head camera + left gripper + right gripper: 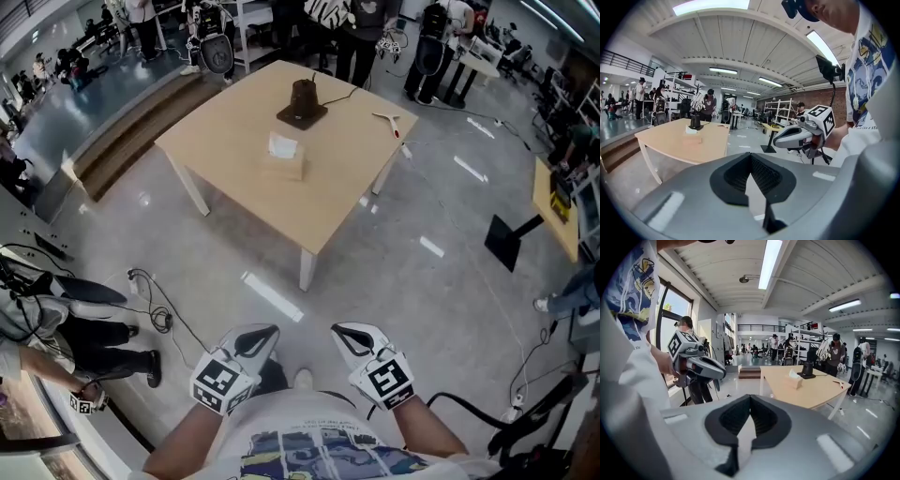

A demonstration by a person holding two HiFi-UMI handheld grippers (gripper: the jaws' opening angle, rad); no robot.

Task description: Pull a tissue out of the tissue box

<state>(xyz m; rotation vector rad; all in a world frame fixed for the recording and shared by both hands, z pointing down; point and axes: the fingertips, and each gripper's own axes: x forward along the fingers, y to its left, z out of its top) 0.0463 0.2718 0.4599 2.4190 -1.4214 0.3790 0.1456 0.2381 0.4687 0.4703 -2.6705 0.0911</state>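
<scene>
Left gripper (pixel 266 333): held low and close to the person's body, above the floor and well short of the table (pixel 309 202).
Left fingers (pixel 736 176): closed together, with nothing between them.
Tissue box (pixel 284 161): rests about mid-table, slightly toward the left corner. Pale and rectangular, it stands clear of the other items and well apart from both grippers.
Tissue (pixel 282 145): a white tuft stands up out of the top of the box. Its folds cannot be made out at this range.
Dark stand (pixel 302 101): sits on a dark base beyond the box, toward the far corner, with a cable running off the far right edge.
Right gripper (pixel 345 330): level with the left gripper and just beside it, also over the floor and pointing toward the table.
Right fingers (pixel 764 418): closed together and holding nothing.
Small tool (pixel 389 120): lies flat near the right corner, clear of the box.
Stage, judged: the approach is not yet made, and neither gripper has reached the table.
Handling, judged: the tissue is probably very light, soft and easily torn. The box is probably light enough to lift or slide along with it.
Hold point, judged: pinch the raised tuft low, near the slot, after one gripper's fingers open. The other gripper should press on the box top or side while the pull goes straight upward.
</scene>
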